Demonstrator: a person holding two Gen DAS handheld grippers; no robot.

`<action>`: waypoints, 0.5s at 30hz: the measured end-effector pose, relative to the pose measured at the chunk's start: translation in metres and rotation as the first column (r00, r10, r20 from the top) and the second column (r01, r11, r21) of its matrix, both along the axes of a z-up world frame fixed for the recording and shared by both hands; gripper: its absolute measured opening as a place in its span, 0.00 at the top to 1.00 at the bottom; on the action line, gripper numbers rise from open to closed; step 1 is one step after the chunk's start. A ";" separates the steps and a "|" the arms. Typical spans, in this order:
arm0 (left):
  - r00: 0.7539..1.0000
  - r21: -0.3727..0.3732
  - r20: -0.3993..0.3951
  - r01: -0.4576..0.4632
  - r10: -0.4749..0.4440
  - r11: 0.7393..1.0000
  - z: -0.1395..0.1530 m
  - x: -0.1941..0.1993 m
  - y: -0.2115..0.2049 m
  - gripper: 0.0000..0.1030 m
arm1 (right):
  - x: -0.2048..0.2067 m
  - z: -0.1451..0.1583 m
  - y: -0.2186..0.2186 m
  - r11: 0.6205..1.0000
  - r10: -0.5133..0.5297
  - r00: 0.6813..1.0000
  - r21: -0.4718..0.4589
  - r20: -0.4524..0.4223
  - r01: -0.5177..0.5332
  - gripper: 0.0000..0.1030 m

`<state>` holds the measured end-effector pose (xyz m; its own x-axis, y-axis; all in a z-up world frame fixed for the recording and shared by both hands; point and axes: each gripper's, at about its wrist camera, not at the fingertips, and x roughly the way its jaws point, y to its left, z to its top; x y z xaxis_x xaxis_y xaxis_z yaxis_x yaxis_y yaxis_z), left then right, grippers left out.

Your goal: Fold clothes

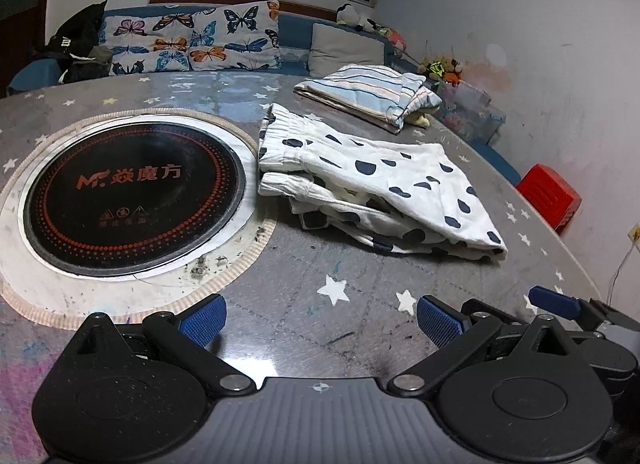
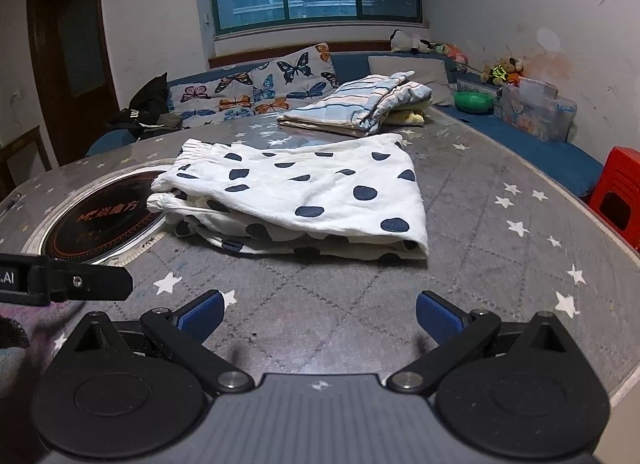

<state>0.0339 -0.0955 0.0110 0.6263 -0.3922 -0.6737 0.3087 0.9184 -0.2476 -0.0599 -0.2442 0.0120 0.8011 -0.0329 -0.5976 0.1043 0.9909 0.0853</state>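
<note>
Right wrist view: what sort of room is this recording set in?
Probably a home dining or living room: a round table with a built-in induction cooktop, a cushioned bench with butterfly pillows, soft toys by the window.

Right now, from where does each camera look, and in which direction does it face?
Left wrist: on the left hand-held gripper, open, low above the table, facing the spotted garment; the right hand-held gripper's tip shows at the right edge.
Right wrist: on the right hand-held gripper, open, facing the same garment.
Shared: garment, striped folded pile, round cooktop.
</note>
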 end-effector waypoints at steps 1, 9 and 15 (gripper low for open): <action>1.000 0.004 0.001 0.001 -0.001 1.000 0.000 0.000 0.000 0.00 | 0.000 0.000 0.000 1.000 -0.001 1.000 0.000 -0.001 0.001 0.00; 1.000 0.028 0.008 0.008 -0.008 1.000 0.001 -0.001 -0.003 0.00 | 0.002 -0.001 0.000 1.000 -0.012 1.000 0.000 -0.007 0.012 0.00; 1.000 0.039 0.005 0.010 -0.011 0.999 -0.001 0.000 -0.005 0.00 | 0.003 -0.001 -0.004 1.000 -0.026 1.000 0.005 -0.010 0.026 0.00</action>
<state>0.0341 -0.1006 0.0100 0.6257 -0.3721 -0.6856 0.3195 0.9240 -0.2099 -0.0565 -0.2478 0.0111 0.7943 -0.0503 -0.6055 0.1309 0.9873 0.0897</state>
